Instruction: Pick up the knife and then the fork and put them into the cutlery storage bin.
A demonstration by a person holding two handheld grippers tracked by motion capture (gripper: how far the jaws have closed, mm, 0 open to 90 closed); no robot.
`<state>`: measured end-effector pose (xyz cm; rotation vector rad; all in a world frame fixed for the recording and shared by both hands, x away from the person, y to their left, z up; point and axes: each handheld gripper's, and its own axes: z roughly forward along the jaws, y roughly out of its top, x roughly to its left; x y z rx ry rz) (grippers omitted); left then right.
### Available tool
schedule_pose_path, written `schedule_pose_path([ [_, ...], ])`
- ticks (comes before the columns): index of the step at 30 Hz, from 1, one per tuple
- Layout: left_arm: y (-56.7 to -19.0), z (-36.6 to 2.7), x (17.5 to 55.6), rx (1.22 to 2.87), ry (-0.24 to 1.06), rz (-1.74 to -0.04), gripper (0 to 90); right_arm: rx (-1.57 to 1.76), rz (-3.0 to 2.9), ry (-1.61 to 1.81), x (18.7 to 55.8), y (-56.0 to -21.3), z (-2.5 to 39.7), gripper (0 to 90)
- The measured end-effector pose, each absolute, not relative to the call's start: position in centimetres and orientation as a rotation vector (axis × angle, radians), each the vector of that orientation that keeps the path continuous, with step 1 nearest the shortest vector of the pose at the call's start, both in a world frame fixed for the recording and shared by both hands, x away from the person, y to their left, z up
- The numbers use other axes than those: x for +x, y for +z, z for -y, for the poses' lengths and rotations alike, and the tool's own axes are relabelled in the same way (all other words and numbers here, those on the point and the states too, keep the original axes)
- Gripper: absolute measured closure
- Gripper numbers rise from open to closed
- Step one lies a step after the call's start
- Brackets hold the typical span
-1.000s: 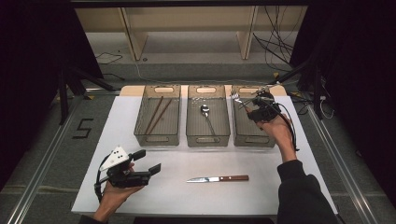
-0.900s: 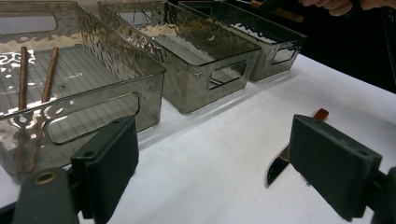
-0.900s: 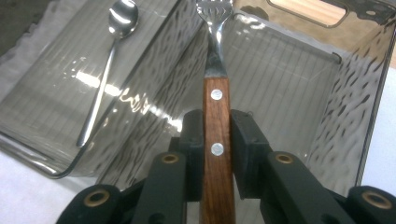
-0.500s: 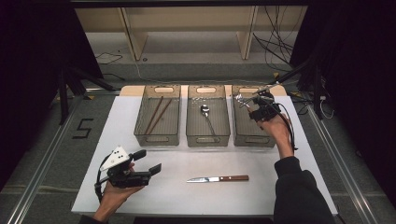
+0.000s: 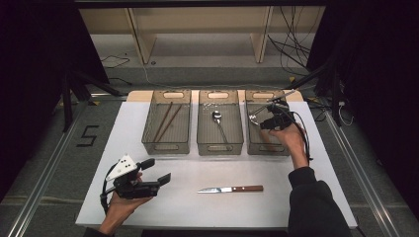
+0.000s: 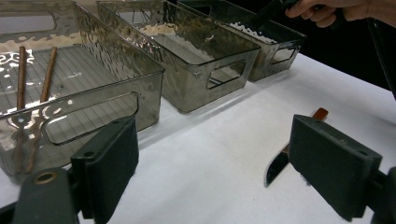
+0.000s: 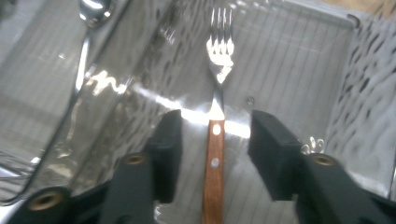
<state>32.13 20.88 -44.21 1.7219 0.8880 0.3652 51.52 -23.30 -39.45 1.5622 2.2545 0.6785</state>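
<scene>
In the right gripper view the fork runs off the bottom edge, so the near end of its wooden handle is cut off, and the spoon is cropped at the top edge. In the left gripper view the knife is partly hidden behind the right-hand jaw. The chopsticks blur behind the rippled wall of the left bin.

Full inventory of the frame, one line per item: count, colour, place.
bins: 3, smoky clear, row at table's far edge
chopsticks: 2, brown, left bin
spoon: 1, silver, middle bin
fork: 1, silver with wood handle, right bin, between the open right jaws
knife: 1, steel blade, wood handle, near table centre
table: 1, white
left hand-held gripper: 1, black, open, near left corner
right hand-held gripper: 1, black, open, over right bin
</scene>
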Motion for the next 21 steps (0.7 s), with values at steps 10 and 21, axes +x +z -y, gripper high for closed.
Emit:
schedule_pose_path([
  [10, -44.2, -20.8, 32.1, 1.723, 0.366, -0.887, 15.8, 1.416, -2.293, 0.822, 49.1, -37.7, 22.5, 38.1],
  [21, -44.2, -20.8, 32.1, 1.731, 0.368, -0.883, 15.8, 1.304, -2.341, 0.889, 46.5, -37.2, 21.7, 32.0],
])
